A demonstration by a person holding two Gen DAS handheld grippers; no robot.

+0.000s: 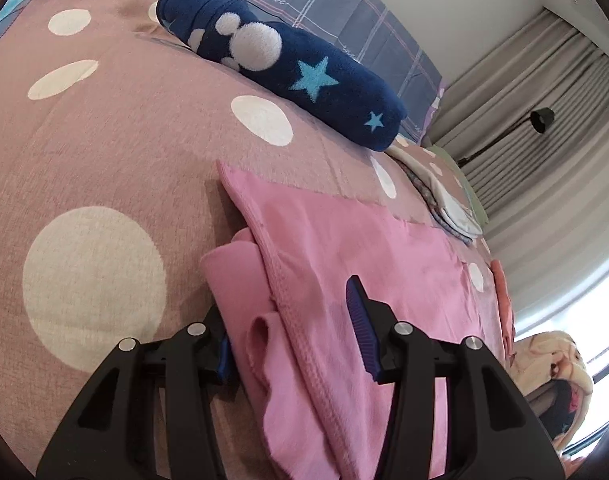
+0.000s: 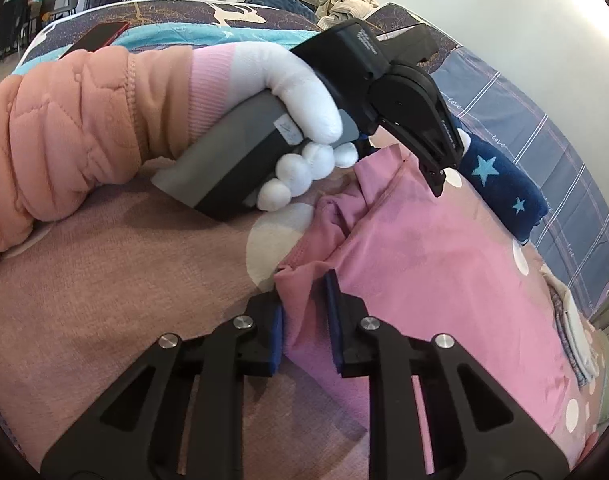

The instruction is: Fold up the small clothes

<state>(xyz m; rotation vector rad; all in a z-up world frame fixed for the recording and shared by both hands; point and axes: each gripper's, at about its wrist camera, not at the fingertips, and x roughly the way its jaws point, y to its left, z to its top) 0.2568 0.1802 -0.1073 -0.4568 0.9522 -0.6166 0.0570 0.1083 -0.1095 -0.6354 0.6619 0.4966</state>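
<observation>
A small pink garment (image 1: 344,240) lies spread on the dusty-pink polka-dot bedspread (image 1: 104,140). My left gripper (image 1: 292,328) is open, with the garment's hemmed, bunched edge between its jaws. In the right wrist view the same pink garment (image 2: 444,272) fills the right half. My right gripper (image 2: 304,320) is open, its jaws on either side of a raised fold at the garment's corner. The left gripper (image 2: 436,172), held by a white-gloved hand (image 2: 304,120), shows there over the garment's far edge.
A folded navy fleece garment with stars (image 1: 288,68) lies further up the bed, also in the right wrist view (image 2: 500,184). A stack of folded pale clothes (image 1: 448,200) sits at the bed's right edge. Grey curtains (image 1: 544,120) hang beyond.
</observation>
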